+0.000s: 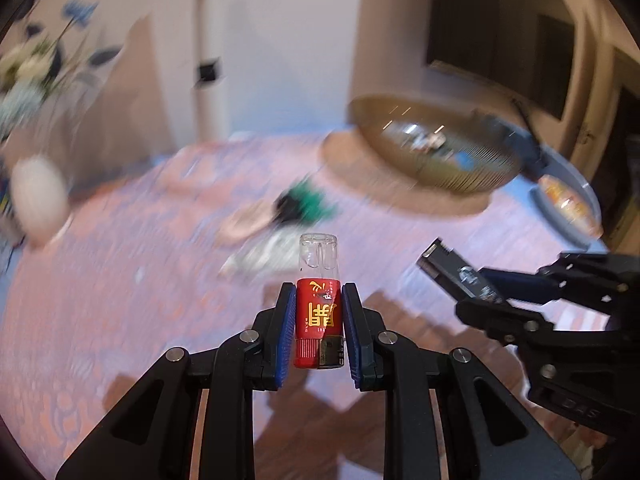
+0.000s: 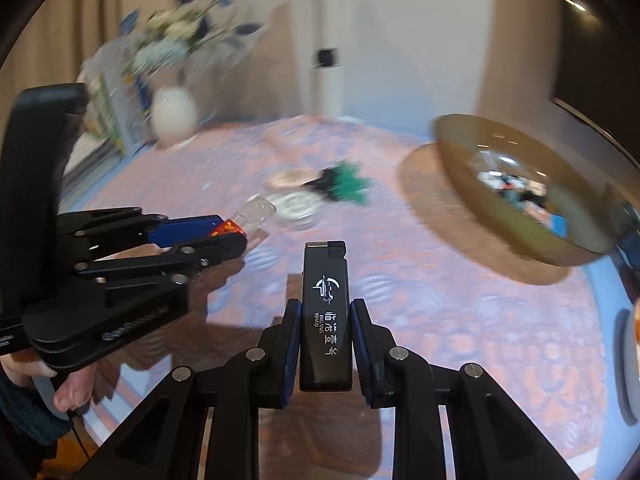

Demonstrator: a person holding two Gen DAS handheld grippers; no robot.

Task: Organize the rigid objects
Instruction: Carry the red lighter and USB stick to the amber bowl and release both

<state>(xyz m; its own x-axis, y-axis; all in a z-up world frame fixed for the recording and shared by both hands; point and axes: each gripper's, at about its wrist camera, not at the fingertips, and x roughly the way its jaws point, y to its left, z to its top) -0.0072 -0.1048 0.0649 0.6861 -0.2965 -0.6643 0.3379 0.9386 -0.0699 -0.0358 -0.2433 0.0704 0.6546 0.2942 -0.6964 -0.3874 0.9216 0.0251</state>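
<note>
With the left gripper (image 1: 319, 320) clamped on the red lighter (image 1: 319, 320) and the right gripper (image 2: 326, 340) on the black lighter (image 2: 326, 320), either could slip before reaching the bowl (image 2: 532, 196) at two o'clock.

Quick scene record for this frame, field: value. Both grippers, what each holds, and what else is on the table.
left gripper: shut on red lighter, clear end pointing away
right gripper: shut on black lighter
table: patterned pink-and-blue cloth
glass bowl: amber, on round mat, small items inside
vase: white, holds flowers, far left
centre: green-and-black item, too blurred to name
</note>
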